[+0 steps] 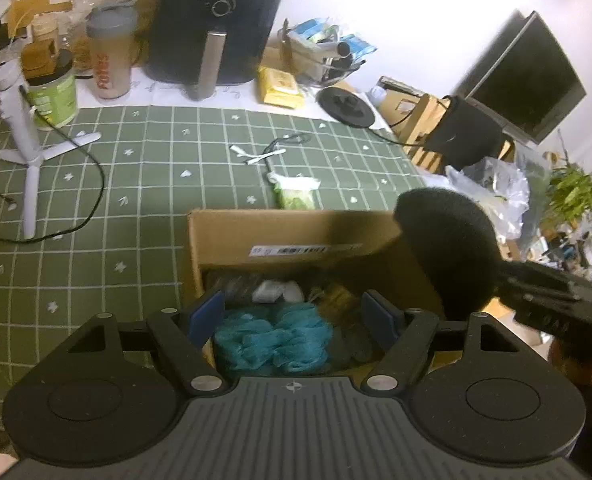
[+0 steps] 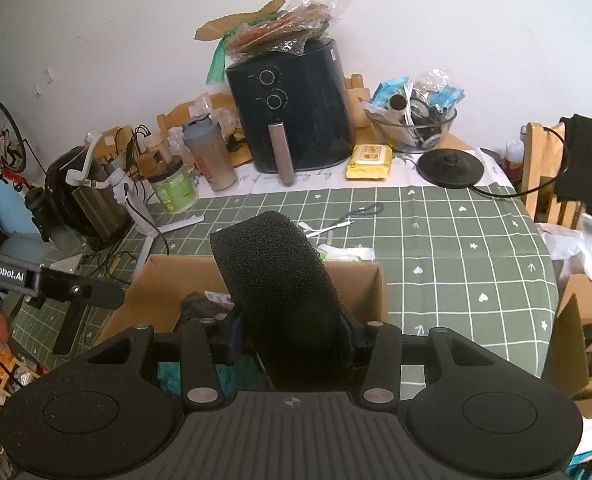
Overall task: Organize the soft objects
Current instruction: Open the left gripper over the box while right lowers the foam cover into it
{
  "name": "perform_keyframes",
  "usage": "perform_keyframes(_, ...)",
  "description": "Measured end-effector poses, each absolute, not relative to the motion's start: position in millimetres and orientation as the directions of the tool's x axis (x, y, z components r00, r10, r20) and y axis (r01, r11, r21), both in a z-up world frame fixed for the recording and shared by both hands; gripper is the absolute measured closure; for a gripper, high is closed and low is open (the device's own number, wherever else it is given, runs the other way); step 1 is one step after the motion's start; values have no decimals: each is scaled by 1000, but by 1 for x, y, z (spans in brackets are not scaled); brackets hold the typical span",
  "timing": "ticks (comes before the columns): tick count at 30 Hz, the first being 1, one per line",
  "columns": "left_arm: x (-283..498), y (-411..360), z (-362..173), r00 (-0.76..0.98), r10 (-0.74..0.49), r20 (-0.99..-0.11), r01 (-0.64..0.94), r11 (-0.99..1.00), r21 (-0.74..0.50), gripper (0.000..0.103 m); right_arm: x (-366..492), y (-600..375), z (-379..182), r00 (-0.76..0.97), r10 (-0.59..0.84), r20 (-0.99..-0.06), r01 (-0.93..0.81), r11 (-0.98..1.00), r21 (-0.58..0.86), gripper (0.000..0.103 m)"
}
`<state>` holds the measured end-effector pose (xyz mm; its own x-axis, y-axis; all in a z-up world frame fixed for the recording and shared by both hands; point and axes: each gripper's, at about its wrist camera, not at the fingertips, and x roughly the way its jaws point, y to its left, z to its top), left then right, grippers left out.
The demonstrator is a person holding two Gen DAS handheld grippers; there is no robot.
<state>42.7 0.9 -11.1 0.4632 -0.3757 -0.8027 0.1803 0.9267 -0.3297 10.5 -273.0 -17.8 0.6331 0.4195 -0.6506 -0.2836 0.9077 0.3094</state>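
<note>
My left camera is riding on my left hand-held gripper (image 1: 296, 314), looking steeply down along its fingers into the open cardboard box (image 1: 296, 236), very close above it. Beyond, it is taking in the green checked worktop (image 1: 136, 184) and the air fryer (image 1: 220, 20) at the wall. My right camera is sitting on my right hand-held gripper (image 2: 292, 336), looking forward and less steeply down, close behind the same cardboard box (image 2: 168, 280), facing that wall. Both views are sharing the box, the worktop and the air fryer (image 2: 296, 108). Each is also catching the other gripper at its edge.
</note>
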Motion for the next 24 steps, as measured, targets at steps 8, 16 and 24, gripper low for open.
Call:
perform_keyframes(8, 29, 12, -18, 459, -348, -818, 140, 937, -320, 28, 8, -273, -18, 630, 421, -652, -285, 907, 309, 55)
perform_keyframes(16, 22, 19, -21, 467, -319, -824, 94, 945, -313, 28, 13, -263, -10, 626, 453, -634, -331, 891, 310, 55)
perform_keyframes(24, 20, 24, -23, 467, -317, -825, 60, 943, -328, 28, 18, -251, -5, 585, 504, -635, -402, 861, 312, 49)
